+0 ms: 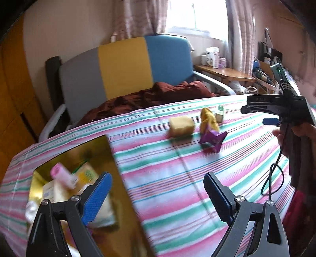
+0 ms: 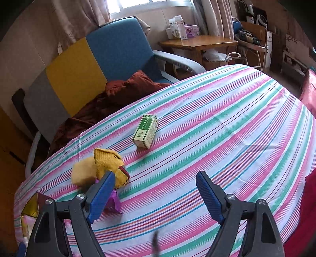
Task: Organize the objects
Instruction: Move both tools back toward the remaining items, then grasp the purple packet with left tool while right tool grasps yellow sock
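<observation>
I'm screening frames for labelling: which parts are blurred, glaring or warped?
Left wrist view: gold box and its contents smeared by motion, sponge soft, window blown out. Right wrist view: green carton sharp, sponge blurred, striped cloth bulged by fisheye.

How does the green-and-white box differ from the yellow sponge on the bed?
The green-and-white box is printed, sharp-edged and lies alone; the yellow sponge is plain, soft-cornered and sits against the yellow cloth. The box lies farther from the gold bin than the sponge. Both rest on the striped sheet, ungrasped.
</observation>
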{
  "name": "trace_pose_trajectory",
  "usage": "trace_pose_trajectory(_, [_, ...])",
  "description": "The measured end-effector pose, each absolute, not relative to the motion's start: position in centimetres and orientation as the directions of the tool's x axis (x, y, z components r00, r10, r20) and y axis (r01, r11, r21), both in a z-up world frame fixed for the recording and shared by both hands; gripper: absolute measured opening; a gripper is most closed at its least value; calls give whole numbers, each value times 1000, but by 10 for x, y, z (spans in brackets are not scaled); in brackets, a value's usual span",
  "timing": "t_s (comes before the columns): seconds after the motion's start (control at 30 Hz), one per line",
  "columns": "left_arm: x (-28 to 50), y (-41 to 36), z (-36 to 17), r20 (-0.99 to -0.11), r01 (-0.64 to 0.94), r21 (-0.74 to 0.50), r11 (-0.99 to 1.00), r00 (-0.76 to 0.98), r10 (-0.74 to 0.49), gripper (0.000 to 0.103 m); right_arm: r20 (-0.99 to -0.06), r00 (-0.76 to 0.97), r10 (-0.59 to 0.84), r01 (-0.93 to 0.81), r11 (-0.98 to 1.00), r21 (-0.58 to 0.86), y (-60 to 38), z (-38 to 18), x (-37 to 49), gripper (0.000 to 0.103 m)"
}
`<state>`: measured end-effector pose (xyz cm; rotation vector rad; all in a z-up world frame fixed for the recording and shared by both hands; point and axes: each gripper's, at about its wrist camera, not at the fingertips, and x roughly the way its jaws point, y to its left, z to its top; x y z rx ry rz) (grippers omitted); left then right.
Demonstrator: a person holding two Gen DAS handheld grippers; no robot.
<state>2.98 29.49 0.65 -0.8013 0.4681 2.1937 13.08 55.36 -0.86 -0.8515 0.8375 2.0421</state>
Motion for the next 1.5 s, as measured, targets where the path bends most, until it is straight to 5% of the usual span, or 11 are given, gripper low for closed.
trace_pose_trajectory(0.73, [-2, 479, -60, -752, -920, 85, -383, -311, 581, 93, -773, -562, 293, -791, -464, 399, 567, -14, 142, 85])
trace_pose_trajectory(0.8, [-9, 486, -66, -762, -920, 65, -386, -295, 576, 85, -776, -560, 291, -793, -461, 399, 569, -15, 142, 85])
trace_pose_trajectory(0.87, [-15, 493, -74, -790, -928, 30, -372, -251, 560, 51, -782, -550, 294, -800, -453, 393, 569, -17, 141, 85])
trace_pose_trajectory(1.03, [-11, 479, -74, -790, -917, -24, -399, -227, 569, 44, -785, -548, 289, -795, -472, 381, 567, -17, 137, 85])
trace_pose_trajectory(1.5, [47, 362, -73, -739, -832, -52, -553, -340, 581, 44, -849, -486, 207, -775, -551, 310, 550, -39, 109, 85])
